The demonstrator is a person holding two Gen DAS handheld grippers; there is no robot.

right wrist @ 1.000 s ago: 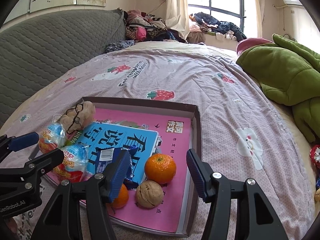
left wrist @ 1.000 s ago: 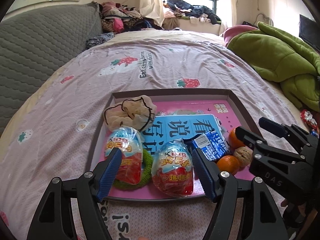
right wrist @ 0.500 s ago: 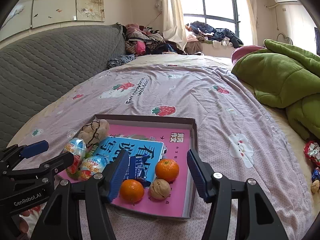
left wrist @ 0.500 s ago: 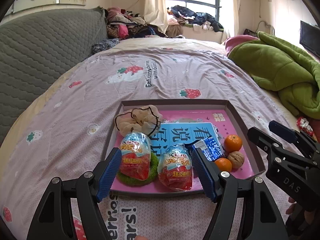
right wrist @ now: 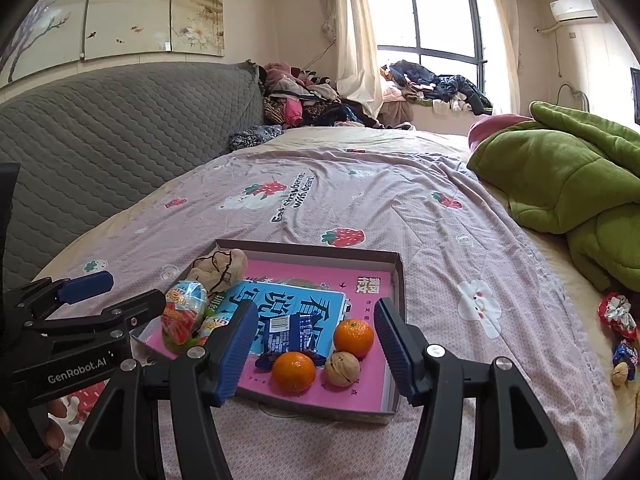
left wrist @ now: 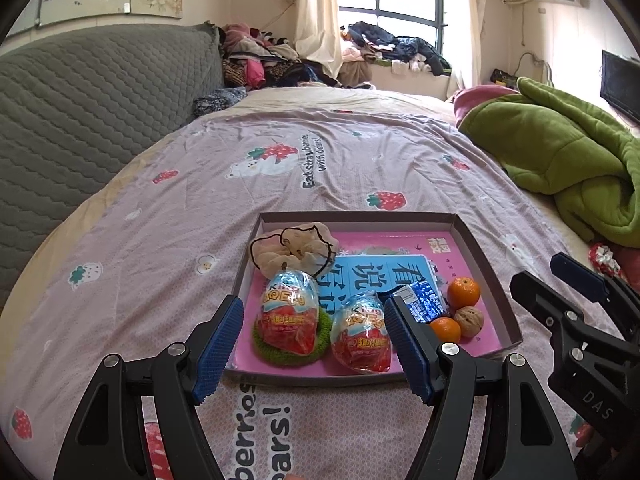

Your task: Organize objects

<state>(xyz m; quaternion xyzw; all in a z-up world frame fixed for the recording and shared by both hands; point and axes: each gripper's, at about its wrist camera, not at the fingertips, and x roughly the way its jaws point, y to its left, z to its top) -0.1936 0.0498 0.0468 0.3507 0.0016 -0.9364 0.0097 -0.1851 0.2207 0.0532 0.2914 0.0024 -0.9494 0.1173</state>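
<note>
A shallow cardboard tray [left wrist: 484, 264] [right wrist: 398, 280] with a pink and blue book in its bottom lies on the bed. It holds two foil-wrapped toy eggs [left wrist: 290, 310] [left wrist: 362, 338], a green knitted ring [left wrist: 288, 354], a beige scrunchie [left wrist: 294, 246] [right wrist: 218, 268], a blue snack packet [left wrist: 420, 302] [right wrist: 290, 334], two oranges [right wrist: 354, 336] [right wrist: 294, 372] and a walnut [right wrist: 342, 368]. My left gripper [left wrist: 314, 346] hangs open above the tray's near edge, empty. My right gripper [right wrist: 314, 352] is open and empty too, near the fruit.
The tray rests on a lilac strawberry-print sheet [left wrist: 320, 160]. A green quilt [right wrist: 568, 184] is bunched at the right, with small wrapped items [right wrist: 618, 316] loose beside it. A grey padded headboard [right wrist: 100, 128] runs along the left; clothes are heaped by the window.
Both grippers have pulled back and up from the tray, so it looks smaller and farther off. Both stay open and empty; the tray's contents have not shifted.
</note>
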